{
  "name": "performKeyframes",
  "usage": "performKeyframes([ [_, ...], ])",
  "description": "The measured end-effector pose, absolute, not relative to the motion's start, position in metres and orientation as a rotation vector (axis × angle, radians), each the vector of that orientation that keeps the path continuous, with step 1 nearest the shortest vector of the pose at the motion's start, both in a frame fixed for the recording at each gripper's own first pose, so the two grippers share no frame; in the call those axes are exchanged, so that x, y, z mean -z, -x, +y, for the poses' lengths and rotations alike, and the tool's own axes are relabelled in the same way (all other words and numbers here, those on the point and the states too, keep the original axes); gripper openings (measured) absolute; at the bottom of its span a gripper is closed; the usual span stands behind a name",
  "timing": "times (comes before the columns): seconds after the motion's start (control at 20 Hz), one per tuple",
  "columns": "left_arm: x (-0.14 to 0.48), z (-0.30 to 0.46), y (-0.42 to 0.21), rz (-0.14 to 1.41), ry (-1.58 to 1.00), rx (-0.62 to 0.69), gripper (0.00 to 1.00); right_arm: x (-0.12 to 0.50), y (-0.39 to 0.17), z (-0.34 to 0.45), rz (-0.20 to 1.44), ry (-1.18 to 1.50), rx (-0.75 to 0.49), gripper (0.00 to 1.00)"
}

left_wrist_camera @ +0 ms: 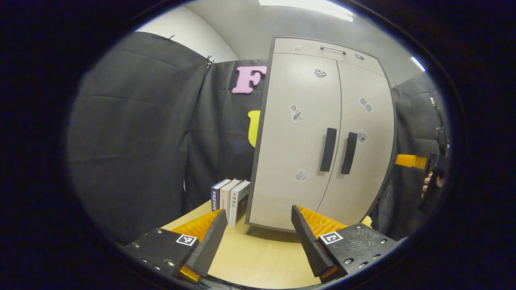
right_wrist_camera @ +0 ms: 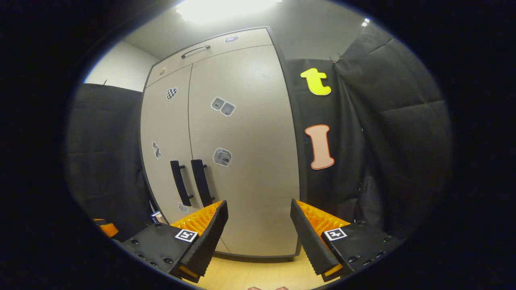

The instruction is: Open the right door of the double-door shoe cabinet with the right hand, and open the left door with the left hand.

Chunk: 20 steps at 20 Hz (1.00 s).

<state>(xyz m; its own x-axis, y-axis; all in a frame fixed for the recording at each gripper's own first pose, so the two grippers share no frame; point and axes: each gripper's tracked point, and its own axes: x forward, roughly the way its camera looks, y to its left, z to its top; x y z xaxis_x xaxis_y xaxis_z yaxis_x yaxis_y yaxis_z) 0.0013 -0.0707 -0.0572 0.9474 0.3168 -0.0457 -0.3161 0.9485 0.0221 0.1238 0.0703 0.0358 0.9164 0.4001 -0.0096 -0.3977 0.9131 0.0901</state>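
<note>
The shoe cabinet (left_wrist_camera: 318, 137) stands on the wooden table (left_wrist_camera: 258, 257), both doors closed, its two black handles (left_wrist_camera: 328, 150) side by side. Three books (left_wrist_camera: 230, 197) stand beside it. The left gripper (left_wrist_camera: 258, 237) and right gripper (right_wrist_camera: 258, 233) hover spread, empty.

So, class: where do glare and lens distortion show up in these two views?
Right gripper view: a ceiling light blows out to white above the cabinet, whose edges bow outward. Left gripper view: a light strip glares less, the cabinet leans and curves, and its shadow falls on the table.
</note>
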Motion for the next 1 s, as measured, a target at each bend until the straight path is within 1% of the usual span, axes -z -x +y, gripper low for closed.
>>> performKeyframes([
  [0.1,0.065,-0.074,0.003,0.063,-0.019,-0.331,0.93,-0.039,-0.129,0.091,0.045,-0.086,-0.452,0.98],
  [0.15,0.067,-0.073,0.003,0.067,-0.023,-0.327,0.95,-0.042,-0.131,0.099,0.050,-0.091,-0.460,0.98],
  [0.3,0.076,-0.062,-0.008,0.087,-0.026,-0.313,0.94,-0.053,-0.136,0.124,0.034,-0.105,-0.464,0.98],
  [0.4,0.076,-0.052,-0.018,0.079,-0.002,-0.296,0.95,-0.059,-0.140,0.140,0.011,-0.061,-0.462,0.98],
  [0.55,0.073,-0.036,-0.028,0.084,0.022,-0.253,0.96,-0.064,-0.151,0.165,-0.019,0.013,-0.439,0.98],
  [0.6,0.072,-0.032,-0.030,0.086,0.019,-0.230,0.94,-0.063,-0.153,0.174,-0.022,0.042,-0.432,0.98],
  [0.7,0.064,-0.024,-0.035,0.069,0.009,-0.175,0.94,-0.056,-0.161,0.190,-0.012,0.074,-0.416,0.98],
  [0.75,0.062,-0.018,-0.038,0.064,0.002,-0.156,0.96,-0.054,-0.166,0.196,-0.008,0.072,-0.402,0.94],
  [0.8,0.062,-0.011,-0.042,0.063,0.000,-0.143,0.94,-0.049,-0.172,0.199,0.003,0.067,-0.384,0.99],
  [0.85,0.063,-0.004,-0.045,0.067,0.004,-0.129,0.95,-0.045,-0.178,0.203,0.015,0.063,-0.368,0.97],
  [0.95,0.065,0.007,-0.050,0.074,0.012,-0.117,0.94,-0.038,-0.189,0.209,0.038,0.063,-0.337,0.97],
  [1.0,0.066,0.013,-0.051,0.073,0.014,-0.113,0.93,-0.035,-0.194,0.211,0.046,0.061,-0.320,1.00],
])
